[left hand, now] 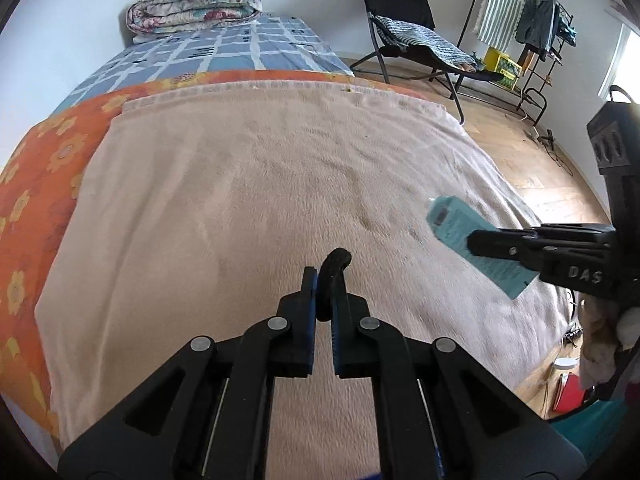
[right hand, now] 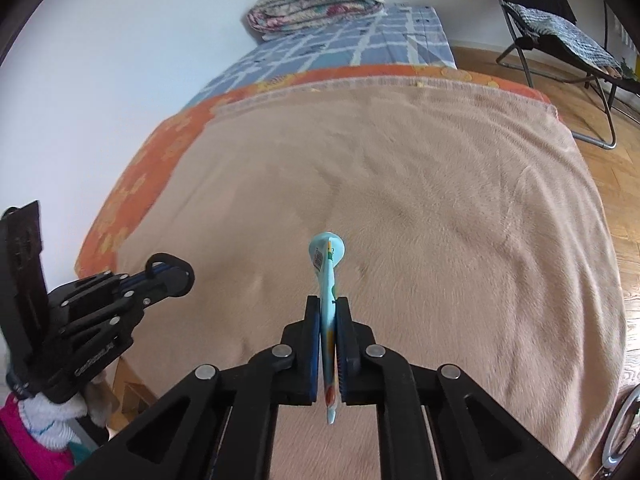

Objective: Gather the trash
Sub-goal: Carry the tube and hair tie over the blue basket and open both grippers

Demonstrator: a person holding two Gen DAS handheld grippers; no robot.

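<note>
My right gripper (right hand: 329, 308) is shut on a flat light-blue packet (right hand: 327, 264) and holds it edge-on above the beige blanket (right hand: 440, 220). The packet also shows in the left wrist view (left hand: 460, 236), clamped by the right gripper (left hand: 480, 242) at the right edge. My left gripper (left hand: 324, 280) is shut on a small black curved piece (left hand: 337, 261) that sticks up past the fingertips. In the right wrist view the left gripper (right hand: 176, 276) is at the lower left, beside the bed's edge.
The bed has an orange flowered sheet (left hand: 36, 184), a blue checked cover (left hand: 224, 48) and a folded floral quilt (left hand: 196, 4) at the far end. A black folding chair (left hand: 408, 28) and a clothes rack (left hand: 536, 28) stand on the wooden floor to the right.
</note>
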